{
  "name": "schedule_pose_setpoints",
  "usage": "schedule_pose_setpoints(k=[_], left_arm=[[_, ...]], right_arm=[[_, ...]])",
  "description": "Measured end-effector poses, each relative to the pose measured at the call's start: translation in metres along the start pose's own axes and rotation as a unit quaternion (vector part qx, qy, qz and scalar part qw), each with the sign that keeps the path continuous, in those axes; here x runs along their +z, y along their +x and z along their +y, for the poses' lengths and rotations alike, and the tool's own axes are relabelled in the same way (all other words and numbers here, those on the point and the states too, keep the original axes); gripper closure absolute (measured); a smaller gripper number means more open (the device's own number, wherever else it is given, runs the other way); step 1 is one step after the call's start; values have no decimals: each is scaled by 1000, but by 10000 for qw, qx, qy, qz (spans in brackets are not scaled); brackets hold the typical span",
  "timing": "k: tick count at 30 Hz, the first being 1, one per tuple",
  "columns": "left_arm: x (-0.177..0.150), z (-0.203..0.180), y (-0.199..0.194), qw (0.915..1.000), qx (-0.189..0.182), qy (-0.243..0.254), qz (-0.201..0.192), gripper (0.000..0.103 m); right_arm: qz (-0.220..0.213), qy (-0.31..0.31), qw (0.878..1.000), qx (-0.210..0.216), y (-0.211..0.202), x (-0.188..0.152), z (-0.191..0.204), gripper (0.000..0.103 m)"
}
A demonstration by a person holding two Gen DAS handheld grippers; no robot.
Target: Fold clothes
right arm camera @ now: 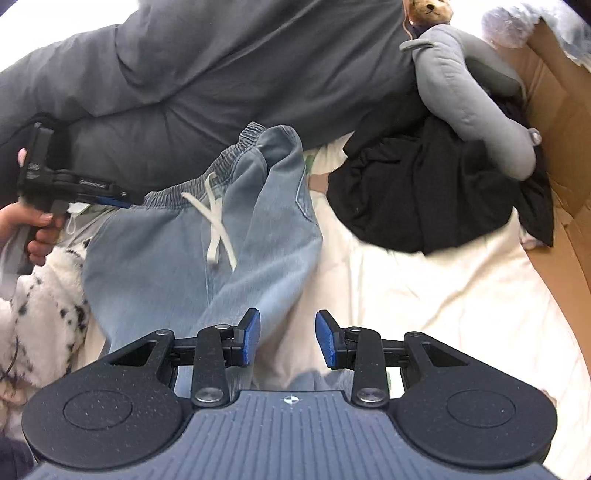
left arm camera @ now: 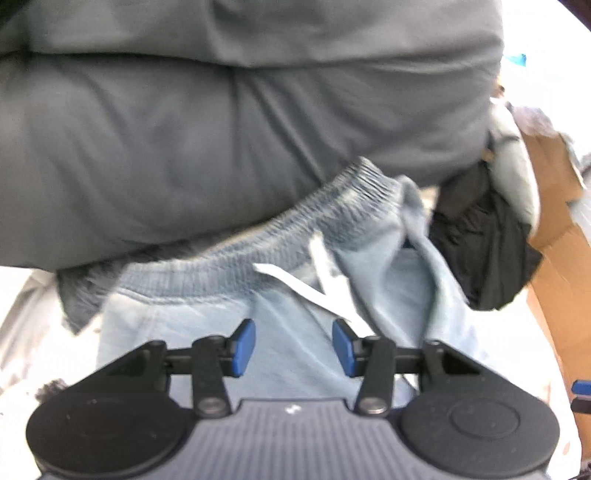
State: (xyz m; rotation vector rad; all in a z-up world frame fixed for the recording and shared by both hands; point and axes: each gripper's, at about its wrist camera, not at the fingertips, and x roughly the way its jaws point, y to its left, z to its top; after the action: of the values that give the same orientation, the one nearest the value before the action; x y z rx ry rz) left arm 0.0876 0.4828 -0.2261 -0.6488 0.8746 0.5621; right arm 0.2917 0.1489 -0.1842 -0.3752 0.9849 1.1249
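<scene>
Right view only: hand (right arm camera: 35,229), teddy bear (right arm camera: 430,11)

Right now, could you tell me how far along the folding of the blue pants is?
Nothing looks folded yet. The blue pants lie rumpled on the cream sheet, drawstring loose. Neither the left gripper nor the right gripper holds fabric. The black garment also waits.

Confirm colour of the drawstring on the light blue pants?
White, or off-white. The drawstring lies crossed just below the elastic waistband; clearest in the right wrist view.
</scene>
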Motion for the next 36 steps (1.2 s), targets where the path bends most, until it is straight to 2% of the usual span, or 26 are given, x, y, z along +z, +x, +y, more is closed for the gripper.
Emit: schedule_pose_setpoints(k=[9,14,19,23,29,33,36], left_arm=[[-18,-53,28,9978,-390,331,412,49],[-25,-74,53,9941,-525,663,677,49],[-22,-88,70,9906,-708,834,824,49],[-22,-95,73,9892,-801,868,868,49],[-24,-100,58,9858,-813,940,1133,49],[-24,-102,48,9867,-735,924,1118,49],[-26,-99,46,9881,-782,570,1197,49]], right_arm=[[117,186,9997,-100,-33,-50,-16,63],[212,185,9995,-110,-29,-88,-15,63],[375,181,9985,-366,-24,-123,5,63],[570,166,9975,-382,-37,-132,24,63],[752,53,9954,-591,-60,-129,50,63],[217,81,9972,-708,-59,-131,53,63],[-31,82,9969,-785,-40,-143,50,63]])
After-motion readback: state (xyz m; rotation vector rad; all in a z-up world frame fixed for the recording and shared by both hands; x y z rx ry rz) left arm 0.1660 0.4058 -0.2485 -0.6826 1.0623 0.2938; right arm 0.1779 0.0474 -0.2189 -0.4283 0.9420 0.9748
